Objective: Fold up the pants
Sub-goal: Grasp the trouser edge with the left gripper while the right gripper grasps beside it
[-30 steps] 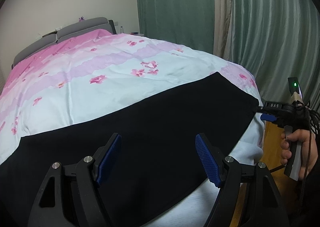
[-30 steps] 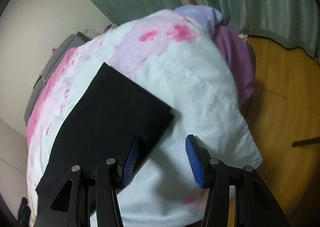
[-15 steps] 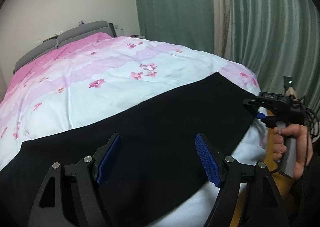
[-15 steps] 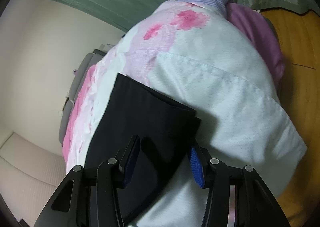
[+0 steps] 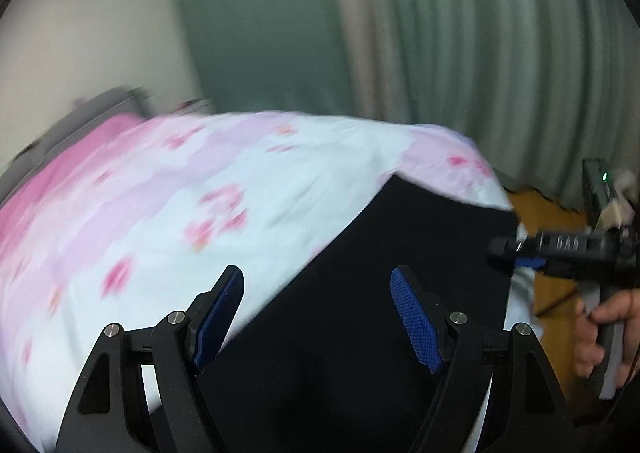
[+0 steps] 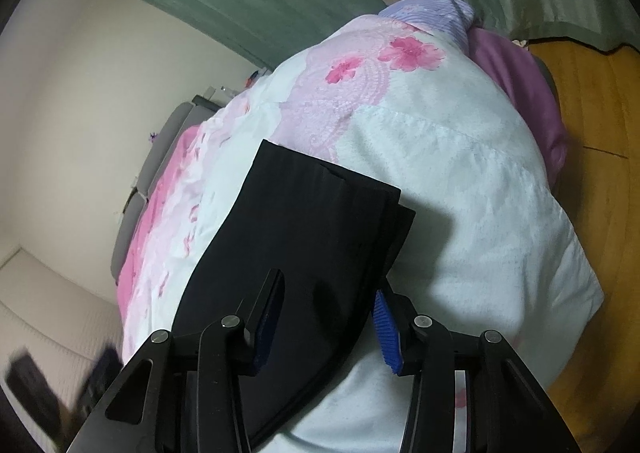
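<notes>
So far: black fabric pants lie flat on the pink-and-white floral quilted bed, seemingly halved lengthwise.
Right tool: closing over the hem corner.
Left tool: wide apart, holding nothing.
Remaining: crosswise folds.

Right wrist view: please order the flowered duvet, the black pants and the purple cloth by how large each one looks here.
1. flowered duvet
2. black pants, though they lie nearer the camera
3. purple cloth, partly hidden behind the duvet

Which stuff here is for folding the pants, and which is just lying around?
For the job:
- black pants
- right gripper, jaws closing around the pants' end
- left gripper, open above the pants

Just there:
- flowered duvet
- purple blanket
- green curtains
- grey headboard
</notes>
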Demonstrator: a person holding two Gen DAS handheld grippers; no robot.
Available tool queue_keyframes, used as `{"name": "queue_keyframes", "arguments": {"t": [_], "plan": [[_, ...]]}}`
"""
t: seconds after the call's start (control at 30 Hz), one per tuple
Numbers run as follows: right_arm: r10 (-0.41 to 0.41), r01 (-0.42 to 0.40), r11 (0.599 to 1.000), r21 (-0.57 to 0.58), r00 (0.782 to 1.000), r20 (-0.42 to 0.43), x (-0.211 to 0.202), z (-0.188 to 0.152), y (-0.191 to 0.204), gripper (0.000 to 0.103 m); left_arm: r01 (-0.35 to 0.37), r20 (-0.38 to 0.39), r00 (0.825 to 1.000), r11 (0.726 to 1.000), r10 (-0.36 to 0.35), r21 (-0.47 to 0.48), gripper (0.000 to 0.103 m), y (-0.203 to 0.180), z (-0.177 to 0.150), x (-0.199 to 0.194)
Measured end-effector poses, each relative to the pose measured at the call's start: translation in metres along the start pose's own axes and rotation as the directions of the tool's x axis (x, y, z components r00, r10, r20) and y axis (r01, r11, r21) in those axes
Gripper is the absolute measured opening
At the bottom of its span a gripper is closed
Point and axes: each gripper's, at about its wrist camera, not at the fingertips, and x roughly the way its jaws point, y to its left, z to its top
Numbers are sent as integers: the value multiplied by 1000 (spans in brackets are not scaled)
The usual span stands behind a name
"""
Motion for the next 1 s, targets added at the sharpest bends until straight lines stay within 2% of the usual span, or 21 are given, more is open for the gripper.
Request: {"name": "queue_keyframes", "arguments": {"t": [0.03, 0.07, 0.17, 0.23, 0.3, 0.37, 0.43, 0.5, 0.53, 0.6, 0.67, 0.7, 0.77, 0.87, 0.9, 0.93, 0.97, 1.0], "plan": [[-5, 4, 1000, 4, 1000, 4, -2, -2, -2, 46, 81, -18, 997, 996, -80, 32, 76, 1, 17, 19], [-7, 7, 1000, 12, 1000, 10, -3, -2, -4, 45, 126, -32, 992, 991, -124, 47, 76, -1, 26, 30], [6, -9, 998, 61, 999, 40, -4, -4, -11, 46, 278, -114, 957, 955, -266, 105, 76, -9, 56, 80], [13, -17, 997, 69, 998, 62, -4, -5, -14, 45, 349, -171, 931, 925, -323, 151, 75, -17, 71, 116], [9, -14, 998, 58, 997, 74, -4, -5, -14, 46, 388, -218, 911, 906, -349, 171, 75, -24, 79, 145], [8, -12, 999, 45, 996, 86, -3, -5, -15, 46, 444, -273, 879, 880, -391, 168, 73, -31, 83, 174], [7, -10, 1000, 27, 995, 101, -4, -5, -13, 45, 483, -319, 853, 857, -414, 180, 65, -41, 85, 198], [5, -6, 1000, 8, 993, 116, -3, -6, -12, 45, 511, -355, 830, 840, -430, 179, 65, -46, 84, 212], [5, -5, 1000, 3, 993, 118, -2, -6, -12, 45, 533, -386, 810, 829, -442, 169, 65, -50, 83, 221], [15, -15, 1000, 3, 992, 125, 0, -6, -16, 46, 560, -413, 785, 814, -461, 155, 68, -53, 82, 228], [34, -37, 999, 20, 990, 134, 2, -5, -22, 46, 593, -440, 748, 798, -496, 109, 74, -53, 82, 234], [46, -51, 998, 30, 989, 140, 3, -5, -26, 46, 599, -452, 736, 795, -503, 91, 75, -53, 83, 237], [72, -80, 995, 52, 987, 143, 6, -4, -33, 45, 607, -465, 720, 793, -516, 60, 80, -54, 82, 243], [105, -116, 990, 80, 986, 133, 13, -3, -44, 43, 608, -474, 713, 792, -516, 53, 82, -65, 79, 243], [110, -122, 989, 84, 985, 131, 14, -3, -45, 40, 625, -472, 701, 780, -535, 45, 76, -68, 79, 241], [108, -120, 989, 85, 986, 130, 14, -3, -46, 38, 632, -468, 700, 774, -539, 53, 62, -71, 79, 238], [111, -122, 989, 85, 985, 129, 14, -2, -46, 30, 631, -465, 706, 773, -534, 69, 55, -72, 79, 236], [121, -131, 988, 79, 985, 123, 14, -2, -44, 19, 629, -460, 710, 774, -533, 74, 40, -70, 80, 234]]}}
